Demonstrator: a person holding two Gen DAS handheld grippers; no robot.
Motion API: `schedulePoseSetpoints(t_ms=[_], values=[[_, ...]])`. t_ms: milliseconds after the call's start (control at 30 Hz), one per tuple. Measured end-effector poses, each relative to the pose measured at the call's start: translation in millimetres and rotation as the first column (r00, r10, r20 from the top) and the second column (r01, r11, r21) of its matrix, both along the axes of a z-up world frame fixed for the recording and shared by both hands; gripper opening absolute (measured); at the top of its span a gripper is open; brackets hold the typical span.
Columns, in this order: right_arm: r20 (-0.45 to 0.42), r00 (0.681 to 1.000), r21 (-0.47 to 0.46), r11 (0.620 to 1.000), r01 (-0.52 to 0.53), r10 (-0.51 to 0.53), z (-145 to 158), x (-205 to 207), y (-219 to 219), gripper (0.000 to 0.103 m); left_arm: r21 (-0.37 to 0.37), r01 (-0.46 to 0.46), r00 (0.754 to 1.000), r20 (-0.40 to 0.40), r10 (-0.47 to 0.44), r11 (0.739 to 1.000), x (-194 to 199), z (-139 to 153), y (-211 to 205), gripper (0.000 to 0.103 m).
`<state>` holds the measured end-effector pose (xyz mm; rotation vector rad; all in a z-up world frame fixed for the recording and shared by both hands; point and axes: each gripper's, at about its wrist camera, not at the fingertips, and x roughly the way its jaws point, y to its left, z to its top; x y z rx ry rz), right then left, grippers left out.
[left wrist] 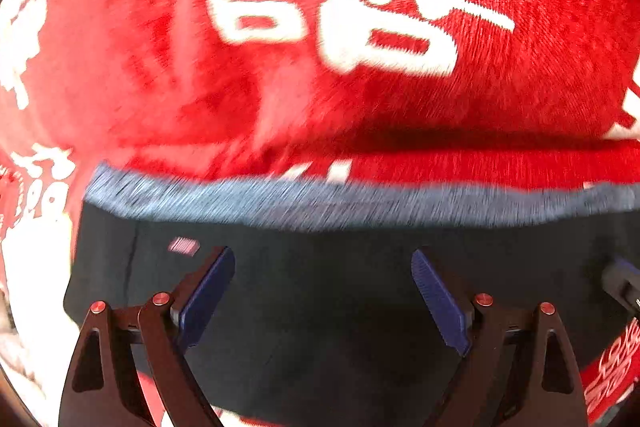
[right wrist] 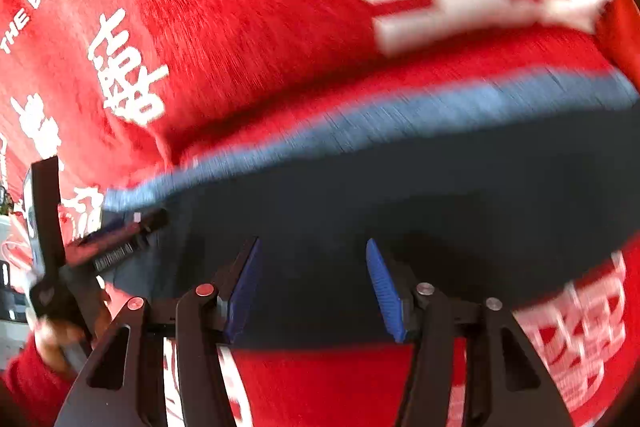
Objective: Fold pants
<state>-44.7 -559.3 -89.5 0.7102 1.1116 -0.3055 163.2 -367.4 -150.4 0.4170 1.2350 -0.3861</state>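
Dark navy pants (left wrist: pixel 320 307) lie folded on a red blanket with white print (left wrist: pixel 160 67); a lighter blue-grey band (left wrist: pixel 320 203) runs along their far edge. My left gripper (left wrist: pixel 322 299) hovers over the pants, jaws wide apart and empty. In the right wrist view the same pants (right wrist: pixel 440 187) and band (right wrist: pixel 360 123) lie ahead. My right gripper (right wrist: pixel 314 287) is open and empty above their near edge. The left gripper (right wrist: pixel 116 239) shows at the left, over the pants' left end. Both views are motion-blurred.
The red blanket (right wrist: pixel 240 7) covers the whole surface around the pants. A small pink label (left wrist: pixel 184 246) sits on the pants near the left finger. The person's red-sleeved hand (right wrist: pixel 60 339) holds the left gripper's handle at lower left.
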Motion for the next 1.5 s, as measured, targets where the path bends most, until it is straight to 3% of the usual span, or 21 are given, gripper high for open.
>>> schedulePoseSetpoints(t_ms=[100,167,233,300,367,467,500,567,667,767,900,1167,1333,1367,1400,1433,1500], values=[[-0.025,0.999,-0.053,0.998,-0.035,0.034,-15,40,-7,0.058,0.043,0.032,0.999,0.013,-0.033,0.999,5,-21,-20,0.091],[-0.088,0.995,-0.092,0.995,-0.047,0.039,-30,49,-17,0.056,0.006,0.020,1.000,0.003,-0.020,1.000,9,-31,-15,0.091],[-0.073,0.997,-0.118,0.993,-0.028,0.020,-33,41,-33,0.038,-0.028,0.002,1.000,-0.013,-0.002,1.000,15,-33,-4,0.099],[-0.123,0.990,-0.238,0.971,0.035,-0.066,-29,29,-51,0.036,-0.027,-0.001,1.000,-0.017,0.001,1.000,23,-36,10,0.099],[-0.150,0.976,-0.262,0.958,0.118,-0.161,-25,14,-70,0.038,0.015,-0.010,1.000,-0.014,0.010,1.000,29,-35,23,0.099],[-0.100,0.972,-0.088,0.975,0.206,-0.214,-12,-13,-79,0.041,0.045,-0.033,0.999,-0.019,0.034,0.998,36,-28,48,0.099],[-0.080,0.975,-0.041,0.978,0.203,-0.206,-8,-18,-75,0.044,0.039,-0.040,0.999,-0.025,0.041,0.998,37,-25,58,0.099],[-0.004,0.986,0.149,0.975,0.165,-0.167,-2,-34,-51,0.051,0.037,-0.046,0.998,-0.043,0.048,0.998,32,-20,78,0.099],[0.050,0.993,0.392,0.916,0.081,-0.109,-12,-53,4,0.056,0.065,-0.043,0.997,-0.059,0.047,0.997,23,-26,100,0.099],[0.054,0.995,0.524,0.851,0.041,-0.082,-37,-59,52,0.056,0.075,-0.054,0.995,-0.083,0.060,0.996,18,-35,115,0.099],[0.048,0.996,0.559,0.828,0.039,-0.080,-61,-39,86,0.056,0.065,-0.056,0.994,-0.091,0.062,0.996,15,-41,125,0.099],[0.064,0.994,0.514,0.857,0.041,-0.086,-64,-31,96,0.056,0.013,-0.005,0.996,-0.091,0.006,1.000,3,-22,109,0.099],[0.078,0.976,0.551,0.825,0.126,-0.201,-68,-38,86,0.056,0.005,0.050,0.995,-0.081,-0.050,0.999,-12,-14,83,0.099],[0.072,0.970,0.567,0.809,0.153,-0.234,-71,-36,83,0.051,0.007,0.061,0.995,-0.085,-0.060,0.998,-15,-15,79,0.099],[0.049,0.969,0.562,0.809,0.173,-0.241,-74,-33,81,0.023,0.012,0.073,0.993,-0.091,-0.071,0.997,-19,-17,76,0.099],[0.029,0.971,0.549,0.815,0.183,-0.237,-74,-33,79,0.008,0.020,0.091,0.991,-0.100,-0.088,0.996,-23,-19,72,0.099],[0.045,0.974,0.533,0.830,0.165,-0.222,-67,-33,81,0.008,0.029,0.129,0.987,-0.100,-0.125,0.991,-37,-17,66,0.099]])
